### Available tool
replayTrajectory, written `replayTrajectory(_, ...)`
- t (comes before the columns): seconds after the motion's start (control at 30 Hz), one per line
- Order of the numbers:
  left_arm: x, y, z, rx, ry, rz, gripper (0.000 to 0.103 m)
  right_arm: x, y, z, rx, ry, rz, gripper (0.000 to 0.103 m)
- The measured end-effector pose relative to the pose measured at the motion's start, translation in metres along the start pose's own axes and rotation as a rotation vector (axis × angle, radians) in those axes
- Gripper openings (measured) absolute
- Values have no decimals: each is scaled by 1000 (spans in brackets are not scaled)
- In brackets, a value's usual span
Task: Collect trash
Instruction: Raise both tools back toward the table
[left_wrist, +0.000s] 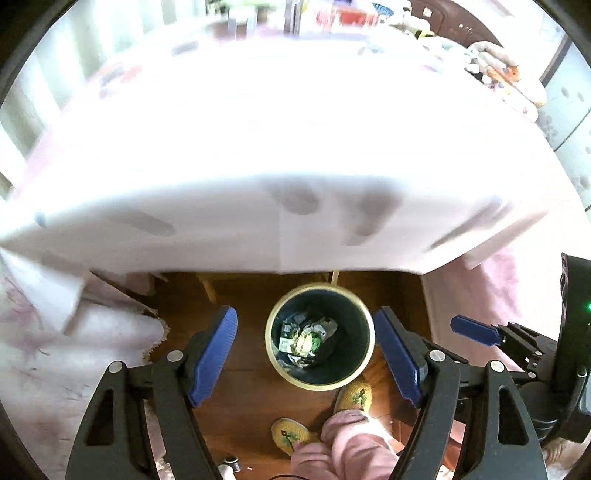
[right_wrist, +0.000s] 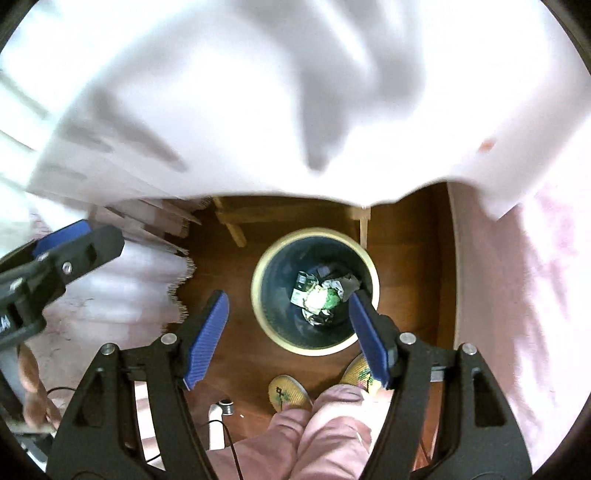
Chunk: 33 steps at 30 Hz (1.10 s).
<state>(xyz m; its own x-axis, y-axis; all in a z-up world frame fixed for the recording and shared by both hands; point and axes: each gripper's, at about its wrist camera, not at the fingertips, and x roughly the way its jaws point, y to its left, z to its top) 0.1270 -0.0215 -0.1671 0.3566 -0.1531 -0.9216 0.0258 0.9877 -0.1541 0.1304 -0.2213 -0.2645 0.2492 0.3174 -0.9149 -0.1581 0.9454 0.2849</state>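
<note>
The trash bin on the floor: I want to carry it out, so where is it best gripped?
Probably the trash bin at its cream rim, coming from straight above with one finger inside and one outside. It stands upright and open-topped, its round body looks too wide to span.

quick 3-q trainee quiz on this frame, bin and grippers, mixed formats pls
1. True or false: the left gripper holds a piece of trash between its fingers.
2. Where does the trash bin stand?
A. on the white tabletop
B. on the wooden floor, partly under the table edge
C. on a chair
3. Fill in: crumpled wrappers lie at the ___ of the bin.

Key
1. False. Both the left gripper and the right gripper are open with nothing between the fingers.
2. B. It stands just in front of the person's slippers.
3. bottom
</note>
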Motion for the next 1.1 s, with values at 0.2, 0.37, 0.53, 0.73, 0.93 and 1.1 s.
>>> replayTrajectory(0.2,-77,-14,32,-4,-29,-16,78,-81,14,27,-22,-53,32,66)
replayTrajectory(0.37,-133,-21,60,-38,-73,-12,78,-141,23,53,-52,-118,51,67)
replayTrajectory(0.53,-169,-21,85,-98,-89,-32,71,-193,30,86,-78,-191,74,68)
replayTrajectory(0.73,-193,-14,121,-156,-127,-24,70,-234,39,127,-147,-286,92,68)
replayTrajectory(0.93,-215,-2,164,-221,-191,41,70,-256,48,164,-205,-341,105,68)
replayTrajectory(1.1,-210,12,199,-213,-168,89,70,-263,55,201,-218,-362,104,68)
